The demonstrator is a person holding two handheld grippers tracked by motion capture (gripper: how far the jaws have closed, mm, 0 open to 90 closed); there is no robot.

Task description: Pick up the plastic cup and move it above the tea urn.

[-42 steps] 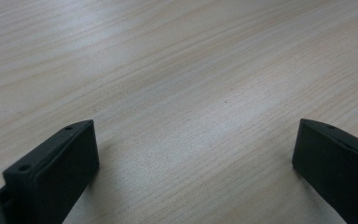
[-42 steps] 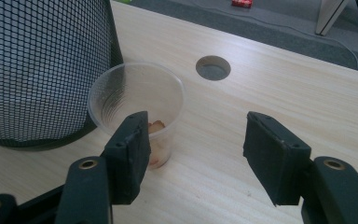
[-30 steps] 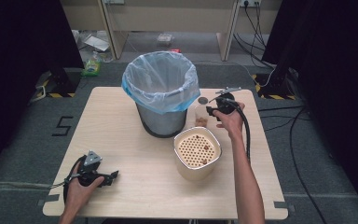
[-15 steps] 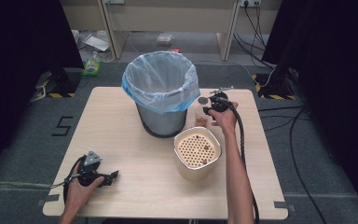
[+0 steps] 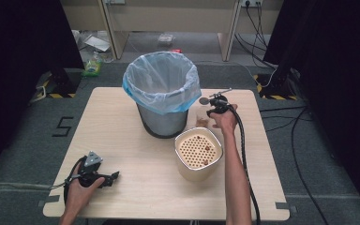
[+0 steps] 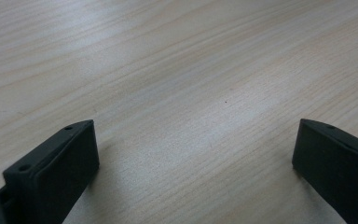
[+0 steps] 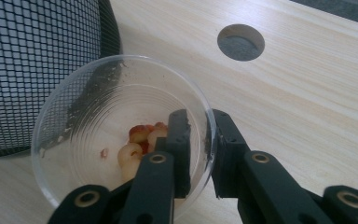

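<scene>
The right gripper (image 7: 198,154) pinches the wall of a clear plastic cup (image 7: 98,116), one jaw inside the rim and the other outside; its jaws have just been closing onto that wall. Red and pale fruit scraps (image 7: 140,144) lie at the bottom of the cup. In the high view the cup (image 5: 201,117) stands on the wooden table (image 5: 122,126) at about three o'clock from the black mesh waste bin (image 5: 163,119), just beside it. The bin's blue liner (image 5: 161,84) overhangs the rim. A cream perforated strainer bowl (image 5: 198,152), holding a few scraps, sits at six o'clock from the cup, near the person's forearm. The left gripper (image 6: 196,154) rests at the table's seven o'clock corner, jaws spread wide over bare wood, grasping nothing.
</scene>
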